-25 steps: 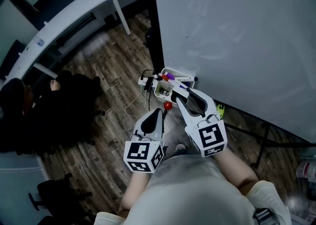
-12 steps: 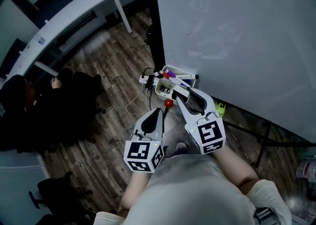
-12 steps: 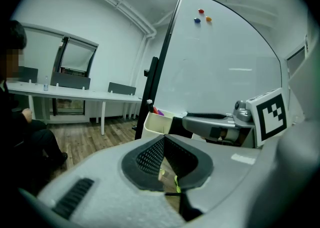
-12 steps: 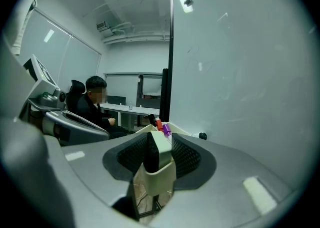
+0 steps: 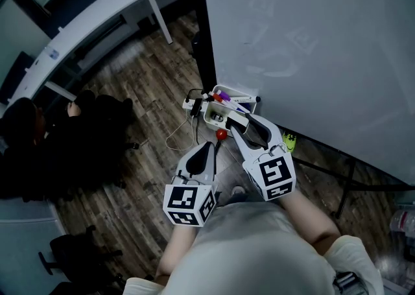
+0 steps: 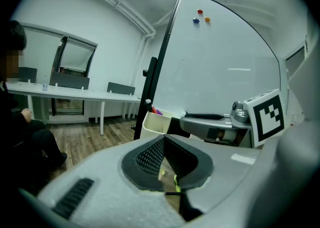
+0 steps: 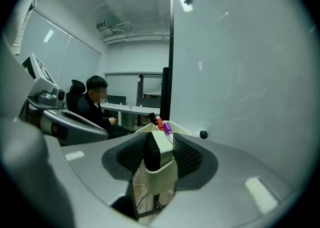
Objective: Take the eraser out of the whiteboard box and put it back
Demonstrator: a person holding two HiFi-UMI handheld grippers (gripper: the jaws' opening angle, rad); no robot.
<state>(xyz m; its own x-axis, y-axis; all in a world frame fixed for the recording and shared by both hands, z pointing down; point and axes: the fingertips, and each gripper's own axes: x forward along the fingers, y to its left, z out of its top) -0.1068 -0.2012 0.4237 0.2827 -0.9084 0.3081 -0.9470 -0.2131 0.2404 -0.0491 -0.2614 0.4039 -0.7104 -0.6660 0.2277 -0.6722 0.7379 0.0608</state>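
Note:
A white box (image 5: 213, 116) hangs at the whiteboard's (image 5: 311, 41) lower left corner, with red and purple markers (image 5: 219, 99) in it. My right gripper (image 5: 235, 122) reaches into it. In the right gripper view the eraser (image 7: 163, 153), white with a black felt side, stands between the jaws of the right gripper (image 7: 160, 140). Both pads touch it, and its lower part is hidden behind the box's near wall (image 7: 159, 178). Those jaws have just been opening slightly with the eraser between them. My left gripper (image 5: 206, 147) hangs back from the box, shut and empty.
A seated person (image 5: 39, 144) in dark clothes is at the left beside a long white desk (image 5: 97, 8). A power strip with cables (image 5: 189, 107) lies on the wooden floor below the box, near a small red ball (image 5: 221, 135). The whiteboard's stand legs (image 5: 343, 187) run to the right.
My right gripper has inched toward the box. The left gripper has stayed where it was.

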